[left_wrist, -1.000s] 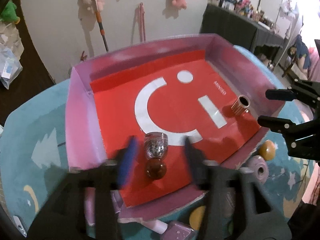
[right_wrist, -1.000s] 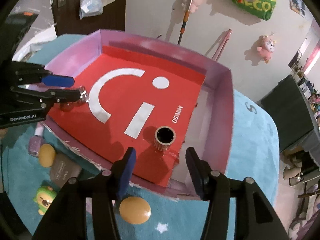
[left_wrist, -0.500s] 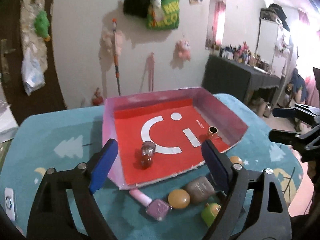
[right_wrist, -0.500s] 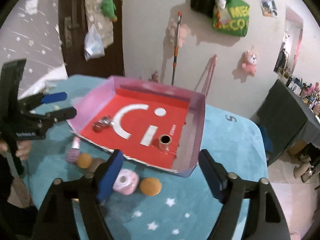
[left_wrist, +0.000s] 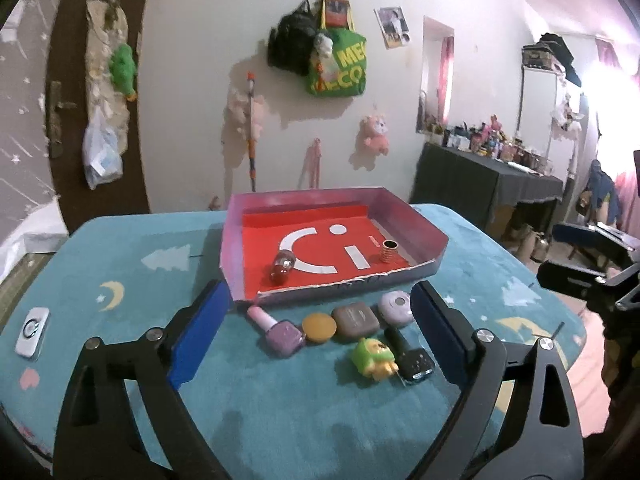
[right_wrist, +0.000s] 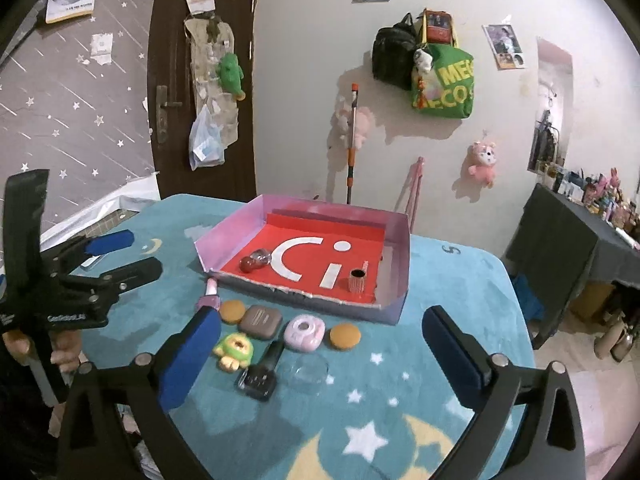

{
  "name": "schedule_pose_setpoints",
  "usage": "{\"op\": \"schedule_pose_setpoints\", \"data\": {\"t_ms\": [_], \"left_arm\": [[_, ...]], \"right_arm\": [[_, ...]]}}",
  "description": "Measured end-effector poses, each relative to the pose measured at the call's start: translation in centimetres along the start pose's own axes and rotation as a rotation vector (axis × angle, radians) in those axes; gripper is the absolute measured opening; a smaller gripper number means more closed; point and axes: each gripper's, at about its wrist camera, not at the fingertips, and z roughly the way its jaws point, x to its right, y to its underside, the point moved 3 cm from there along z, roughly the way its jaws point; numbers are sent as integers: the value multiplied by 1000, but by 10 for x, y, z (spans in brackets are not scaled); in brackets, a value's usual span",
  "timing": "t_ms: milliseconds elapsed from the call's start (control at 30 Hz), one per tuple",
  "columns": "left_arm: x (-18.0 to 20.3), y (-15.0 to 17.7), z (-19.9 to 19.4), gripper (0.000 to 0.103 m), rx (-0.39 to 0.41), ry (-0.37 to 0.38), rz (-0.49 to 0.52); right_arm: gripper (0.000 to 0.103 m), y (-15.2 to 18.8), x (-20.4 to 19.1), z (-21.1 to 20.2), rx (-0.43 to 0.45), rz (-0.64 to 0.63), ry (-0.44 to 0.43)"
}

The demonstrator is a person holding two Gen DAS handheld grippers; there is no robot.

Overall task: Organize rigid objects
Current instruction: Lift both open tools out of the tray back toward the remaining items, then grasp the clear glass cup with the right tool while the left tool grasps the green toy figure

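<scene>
Both grippers, left (left_wrist: 316, 330) and right (right_wrist: 320, 354), backed off the red tray (left_wrist: 236, 248) (jaws just opened, empty); next pick sits at twelve o'clock.

A shallow pink-walled tray (left_wrist: 424, 228) with a red floor holds a red-capped glittery bottle (left_wrist: 282, 267) lying on its side at its left and a small ribbed gold cylinder (left_wrist: 389, 251) standing upright at its right. In front of the tray, on the teal bench (left_wrist: 120, 264), lie a pink nail-polish bottle (left_wrist: 276, 326), two orange discs (right_wrist: 345, 336), a brown case (left_wrist: 355, 320), a lilac round case (left_wrist: 396, 307), a green toy figure (left_wrist: 374, 358) and a dark nail-polish bottle (left_wrist: 408, 356).
</scene>
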Motion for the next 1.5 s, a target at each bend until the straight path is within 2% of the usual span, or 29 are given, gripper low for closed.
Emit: {"op": "schedule_pose_setpoints", "data": {"t_ms": [133, 300, 667, 867, 1167, 1500], "left_arm": [[7, 20, -10, 97, 12, -9, -10], [14, 46, -4, 97, -29, -17, -7], [15, 92, 46, 97, -201, 3, -54], [15, 96, 66, 97, -264, 7, -69], [27, 77, 97, 97, -310, 39, -47], [15, 83, 113, 99, -380, -13, -14]], "right_arm": [[103, 23, 4, -1, -8, 44, 17], [103, 58, 8, 13, -55, 103, 30], [103, 101, 15, 53, -135, 163, 52], [103, 109, 16, 70, -180, 156, 57], [103, 106, 29, 83, -208, 162, 64], [103, 104, 40, 93, -236, 186, 40]]}}
